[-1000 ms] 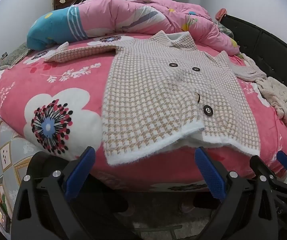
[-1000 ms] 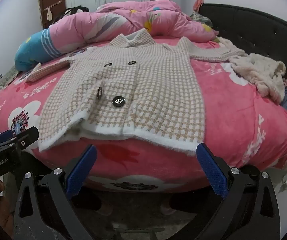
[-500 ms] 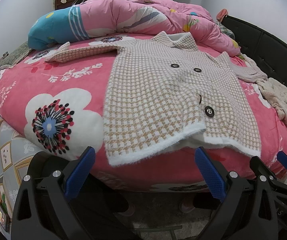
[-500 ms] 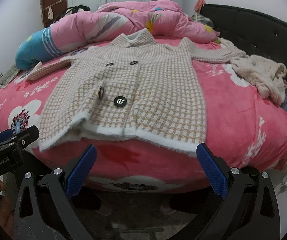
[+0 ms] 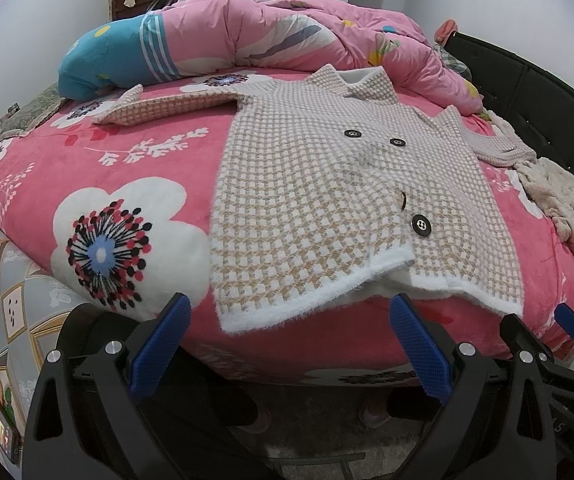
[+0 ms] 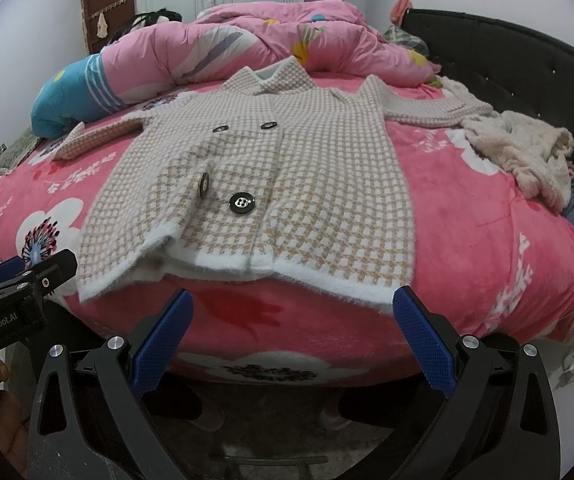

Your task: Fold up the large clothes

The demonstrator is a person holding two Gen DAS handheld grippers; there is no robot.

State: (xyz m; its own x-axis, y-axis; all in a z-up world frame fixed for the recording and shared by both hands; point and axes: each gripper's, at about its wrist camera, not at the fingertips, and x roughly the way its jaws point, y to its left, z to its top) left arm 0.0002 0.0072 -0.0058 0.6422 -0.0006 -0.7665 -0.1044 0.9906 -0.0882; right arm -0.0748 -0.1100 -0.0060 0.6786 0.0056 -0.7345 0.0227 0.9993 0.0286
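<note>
A beige and white houndstooth coat (image 5: pixel 327 184) with black buttons lies face up on the pink flowered bed cover (image 5: pixel 87 176), sleeves spread to both sides, hem at the bed's near edge. It also shows in the right wrist view (image 6: pixel 287 168). My left gripper (image 5: pixel 287 344) is open and empty, just short of the hem's left part. My right gripper (image 6: pixel 291 336) is open and empty, just below the hem's right part. The right gripper also shows at the lower right of the left wrist view (image 5: pixel 567 328), and the left gripper at the left of the right wrist view (image 6: pixel 23 280).
A rolled pink and blue quilt (image 5: pixel 247 40) lies across the far side of the bed. A crumpled cream garment (image 6: pixel 519 148) sits at the right by the black headboard (image 6: pixel 527 60). Bare floor lies below the grippers.
Both grippers have moved slightly closer to the bed, so the coat looks a little larger. Both stay open; the coat has not moved.
</note>
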